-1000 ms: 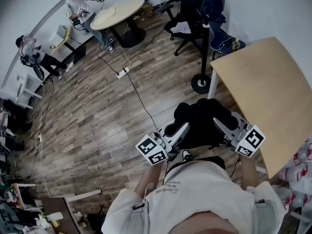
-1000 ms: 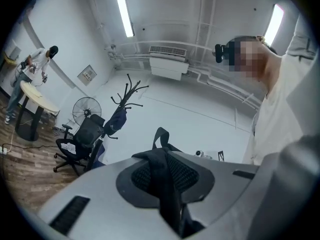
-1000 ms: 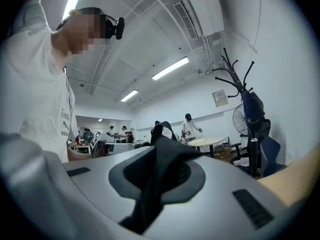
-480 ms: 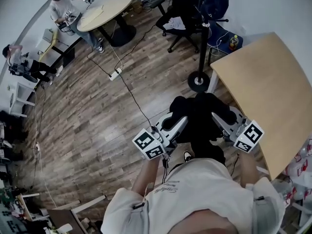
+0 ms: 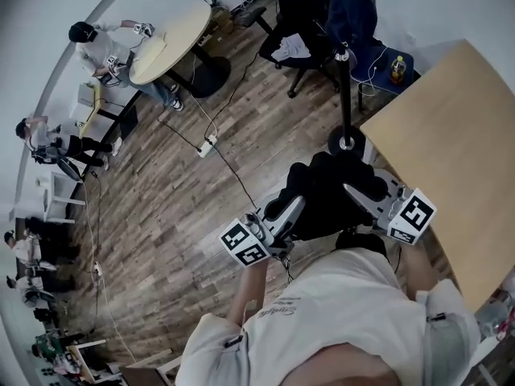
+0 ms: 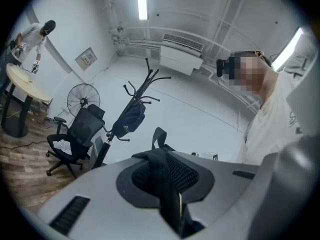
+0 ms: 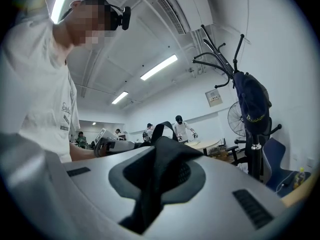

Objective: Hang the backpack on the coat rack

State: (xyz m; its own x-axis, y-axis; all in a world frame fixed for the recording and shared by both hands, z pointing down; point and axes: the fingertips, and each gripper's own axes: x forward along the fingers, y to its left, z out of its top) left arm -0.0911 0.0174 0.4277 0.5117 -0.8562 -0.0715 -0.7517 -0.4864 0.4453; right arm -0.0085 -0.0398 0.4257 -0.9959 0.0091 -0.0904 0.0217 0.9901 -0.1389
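Observation:
The black backpack [image 5: 328, 193] hangs between my two grippers in the head view. My left gripper [image 5: 291, 209] is shut on a black strap [image 6: 161, 171] at the backpack's left side. My right gripper [image 5: 356, 193] is shut on another black strap [image 7: 159, 170] at its right side. The coat rack [image 5: 345, 87] stands just beyond the backpack, its round base [image 5: 348, 143] on the wood floor. A dark blue bag [image 6: 129, 122] hangs on the rack's hooks [image 7: 216, 59], and the same bag [image 7: 253, 100] shows in the right gripper view.
A light wooden table [image 5: 459, 127] lies close on the right, next to the rack's base. A black office chair [image 5: 299, 24] stands behind the rack, and a fan [image 6: 82, 98] beyond it. A cable with a power strip [image 5: 207, 145] crosses the floor. People work at a round table [image 5: 170, 32].
The person has walked toward the coat rack with the backpack held in both grippers. The rack's base and the table now sit closer to the backpack in the head view.

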